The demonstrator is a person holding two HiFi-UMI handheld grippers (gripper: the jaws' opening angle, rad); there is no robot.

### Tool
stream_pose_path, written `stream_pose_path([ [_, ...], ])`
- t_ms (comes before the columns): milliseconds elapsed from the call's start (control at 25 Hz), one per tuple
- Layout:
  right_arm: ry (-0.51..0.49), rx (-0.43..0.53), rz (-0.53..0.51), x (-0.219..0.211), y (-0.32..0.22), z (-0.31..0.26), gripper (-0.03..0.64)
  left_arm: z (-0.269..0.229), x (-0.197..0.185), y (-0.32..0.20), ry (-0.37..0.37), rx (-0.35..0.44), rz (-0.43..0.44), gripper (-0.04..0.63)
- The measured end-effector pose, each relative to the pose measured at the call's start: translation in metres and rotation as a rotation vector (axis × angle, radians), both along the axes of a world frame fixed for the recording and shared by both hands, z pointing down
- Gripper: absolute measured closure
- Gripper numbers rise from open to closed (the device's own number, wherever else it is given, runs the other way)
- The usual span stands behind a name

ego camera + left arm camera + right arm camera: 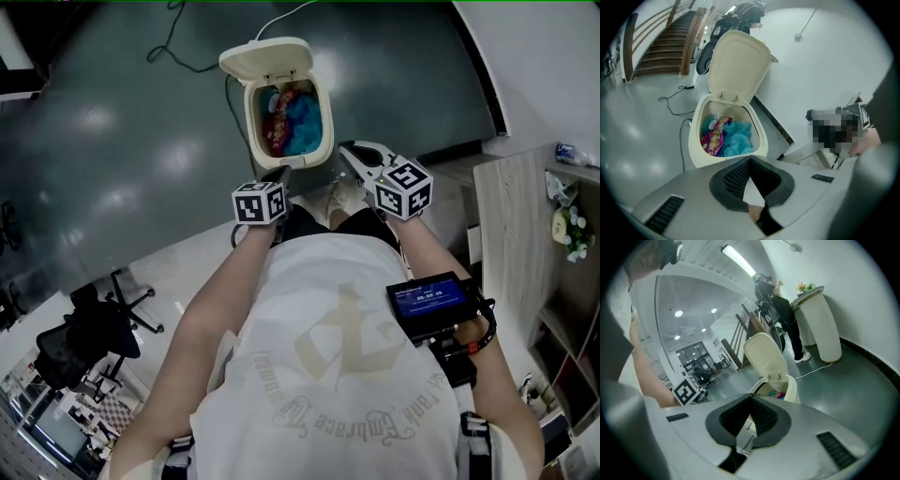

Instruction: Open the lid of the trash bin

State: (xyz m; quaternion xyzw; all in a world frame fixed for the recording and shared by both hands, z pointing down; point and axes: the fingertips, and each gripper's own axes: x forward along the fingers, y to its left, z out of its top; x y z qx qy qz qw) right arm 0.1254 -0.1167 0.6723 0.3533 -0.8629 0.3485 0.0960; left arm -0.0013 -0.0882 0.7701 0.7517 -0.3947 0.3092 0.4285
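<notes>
Head view: we see trash bin on floor ahead, lid swung up, blue and pink rubbish inside.
Left gripper view: we hold left gripper near bin rim, jaws pressed together, nothing between.
Right gripper view: right gripper likewise, tips meeting, empty.

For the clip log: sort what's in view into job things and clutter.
Job: trash bin, its lid standing open, left gripper, right gripper.
Lying about: floor cable, office chair, wooden shelf unit, flowers.
</notes>
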Motion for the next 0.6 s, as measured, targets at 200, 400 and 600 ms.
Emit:
stream_pose_path([
  [200, 0.007, 0.045, 0.011, -0.011, -0.007, -0.019, 0.611, -0.036, -0.005, -0.004, 0.017, 0.112, 0.051, 0.581],
  [400, 0.004, 0.1, -0.003, -0.034, -0.009, -0.051, 0.611, -0.084, -0.023, -0.007, 0.077, 0.211, 0.023, 0.581],
  [600, 0.01, 0.146, -0.004, -0.06, -0.003, -0.082, 0.611, -0.127, -0.054, -0.005, 0.134, 0.292, -0.019, 0.581],
])
